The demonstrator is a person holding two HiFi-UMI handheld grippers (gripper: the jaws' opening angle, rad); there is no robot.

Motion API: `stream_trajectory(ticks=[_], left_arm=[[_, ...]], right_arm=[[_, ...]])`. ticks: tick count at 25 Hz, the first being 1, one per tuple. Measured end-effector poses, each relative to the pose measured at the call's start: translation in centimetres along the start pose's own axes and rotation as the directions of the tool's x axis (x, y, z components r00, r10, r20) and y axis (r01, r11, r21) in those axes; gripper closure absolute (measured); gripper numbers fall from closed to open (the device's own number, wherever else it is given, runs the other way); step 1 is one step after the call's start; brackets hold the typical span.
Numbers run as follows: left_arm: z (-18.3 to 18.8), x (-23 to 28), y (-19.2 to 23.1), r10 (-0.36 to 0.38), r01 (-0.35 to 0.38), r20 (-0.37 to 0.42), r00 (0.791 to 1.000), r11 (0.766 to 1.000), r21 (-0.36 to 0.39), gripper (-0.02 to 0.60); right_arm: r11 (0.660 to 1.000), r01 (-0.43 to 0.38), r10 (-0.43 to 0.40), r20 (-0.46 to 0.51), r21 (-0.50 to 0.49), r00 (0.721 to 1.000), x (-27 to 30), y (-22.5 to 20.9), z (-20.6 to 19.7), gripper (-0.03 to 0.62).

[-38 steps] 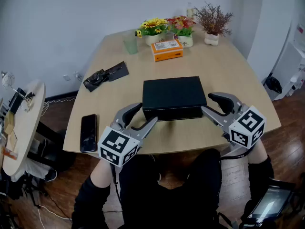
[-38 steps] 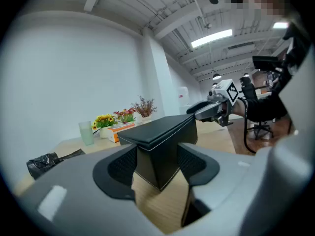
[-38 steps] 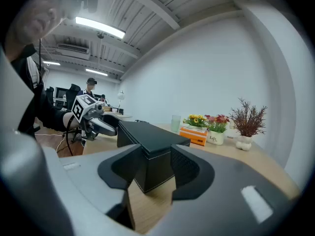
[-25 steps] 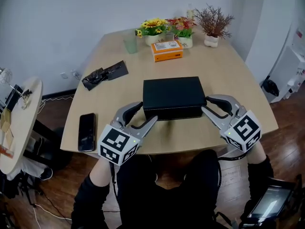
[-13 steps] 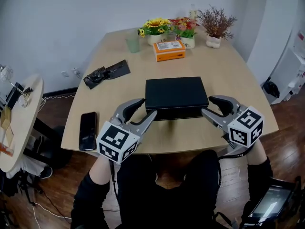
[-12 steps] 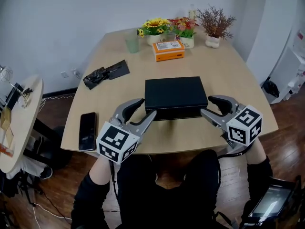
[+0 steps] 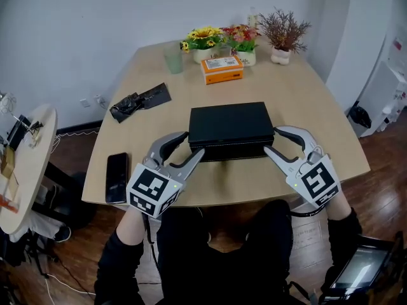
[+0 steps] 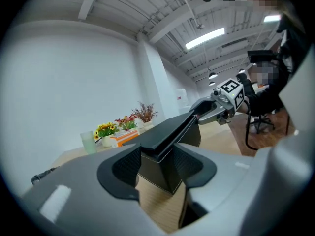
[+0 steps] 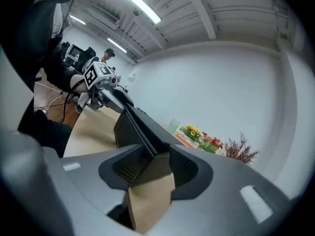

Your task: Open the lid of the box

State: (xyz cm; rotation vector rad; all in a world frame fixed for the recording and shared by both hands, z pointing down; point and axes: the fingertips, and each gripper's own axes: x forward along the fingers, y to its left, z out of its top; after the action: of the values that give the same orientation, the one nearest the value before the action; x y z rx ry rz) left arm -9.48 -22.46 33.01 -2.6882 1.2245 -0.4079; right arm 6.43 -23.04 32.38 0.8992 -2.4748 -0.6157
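The pale wooden surface (image 7: pixel 299 100) stands against a white wall, and the black box (image 7: pixel 229 124) lies at its middle with its lid down, straight ahead of me; my left claw (image 7: pixel 191 143) is wide open at the box's near left corner, and the left gripper view shows that corner (image 8: pixel 165 146) standing between the two dark pads of the left claw (image 8: pixel 156 166), though I cannot tell whether either pad touches it; my right claw (image 7: pixel 273 140) is open just as wide at the near right corner, which the right gripper view shows (image 9: pixel 142 132) filling the gap of the right claw (image 9: pixel 152 168); half a second ago both claws sat a little further back and outward, and they have since closed in on the corners, while the lid has not moved; at the far edge an orange box (image 7: pixel 222 68) carries a white label whose print is too small to read, beside a green cup (image 7: pixel 173 58) and pots of flowers (image 7: pixel 205 41); a black phone (image 7: pixel 117 168) lies near the left edge, and a crumpled black bag (image 7: pixel 140 101) sits beyond it.
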Motion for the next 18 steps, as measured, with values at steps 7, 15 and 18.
stream_trajectory(ticks=[7,15,18], left_arm=[[1.3,0.4,1.1,-0.051,0.051,-0.008,0.999,0.999,0.012,0.379],[4.6,0.3,0.8,-0.119,0.119,0.060,0.991,0.993,-0.008,0.426],[4.8,-0.2,1.4,-0.024,0.026,-0.011,1.000,0.971,0.236,0.426]], right_arm=[[0.988,-0.049,0.046,0.021,0.145,0.999,-0.1,-0.3,0.6,0.424],[0.982,-0.043,0.032,0.065,0.182,0.997,-0.7,-0.1,1.0,0.448],[0.978,-0.004,-0.014,0.085,0.208,0.996,-1.4,-1.3,1.4,0.447]])
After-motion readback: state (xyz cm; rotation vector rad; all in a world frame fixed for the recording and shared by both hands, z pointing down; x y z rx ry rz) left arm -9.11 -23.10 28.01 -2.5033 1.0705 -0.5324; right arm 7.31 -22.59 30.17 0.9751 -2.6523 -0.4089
